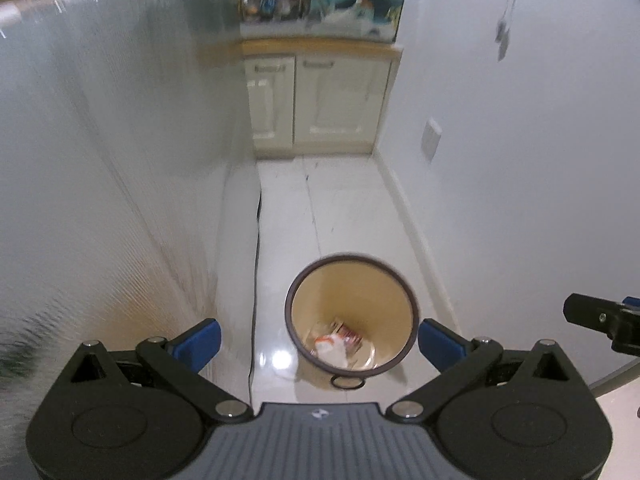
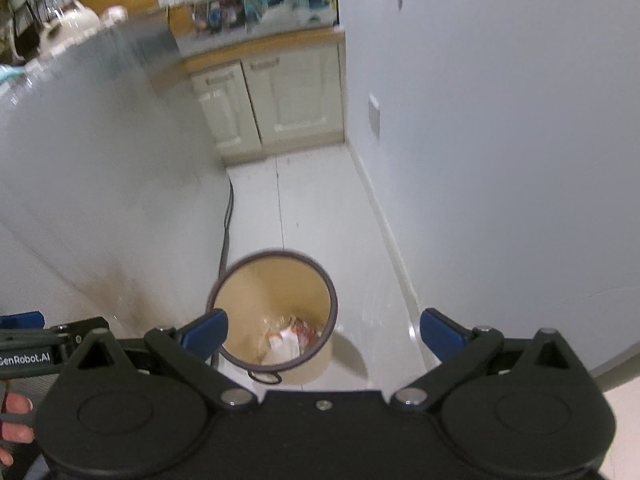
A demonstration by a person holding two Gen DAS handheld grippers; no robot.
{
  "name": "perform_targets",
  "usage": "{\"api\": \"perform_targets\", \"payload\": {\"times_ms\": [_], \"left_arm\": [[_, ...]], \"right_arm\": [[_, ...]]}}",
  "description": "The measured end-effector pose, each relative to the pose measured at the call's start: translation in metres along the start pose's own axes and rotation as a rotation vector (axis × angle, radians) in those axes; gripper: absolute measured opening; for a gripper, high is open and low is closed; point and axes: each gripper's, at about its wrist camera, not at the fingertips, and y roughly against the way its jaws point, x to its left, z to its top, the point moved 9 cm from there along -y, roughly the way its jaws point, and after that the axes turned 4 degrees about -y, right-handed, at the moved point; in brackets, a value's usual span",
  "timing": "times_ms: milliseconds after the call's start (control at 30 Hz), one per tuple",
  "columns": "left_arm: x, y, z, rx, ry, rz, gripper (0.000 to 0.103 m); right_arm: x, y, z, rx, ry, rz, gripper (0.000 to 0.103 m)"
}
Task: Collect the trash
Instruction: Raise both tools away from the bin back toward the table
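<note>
Black linkage left claw (image 1: 319,343) and right claw (image 2: 323,334), blue pads, silver pivot screws

A glossy white tiled floor (image 1: 344,200) is seen, with lamp glare reflected. The bin (image 1: 352,312) looks like smooth cream plastic with a dark rim; crumpled paper and shiny wrappers (image 1: 336,344) lie inside. The left claw (image 1: 318,340) is matt black, with blue pads (image 1: 200,340).

The countertop clutter (image 1: 320,4) is motion-blurred, and the wrappers (image 2: 288,340) in the bin are indistinct.

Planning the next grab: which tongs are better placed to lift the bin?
Probably left: the bin sits centred between the open left tongs; in the right view it lies off toward the left finger.
</note>
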Motion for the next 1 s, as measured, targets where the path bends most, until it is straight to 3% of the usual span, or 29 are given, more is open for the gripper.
{"api": "perform_targets", "payload": {"times_ms": [333, 567, 1000], "left_arm": [[-0.015, 0.096, 0.031, -0.17, -0.03, -0.051, 0.103], [-0.011, 0.161, 0.047, -0.28, -0.053, -0.038, 0.103], [0.03, 0.273, 0.067, -0.465, -0.06, 0.018, 0.103]], "right_arm": [[0.01, 0.095, 0.03, -0.166, 0.02, 0.01, 0.103], [0.015, 0.153, 0.047, -0.276, 0.016, 0.008, 0.103], [0.06, 0.238, 0.069, -0.423, 0.057, 0.105, 0.103]]}}
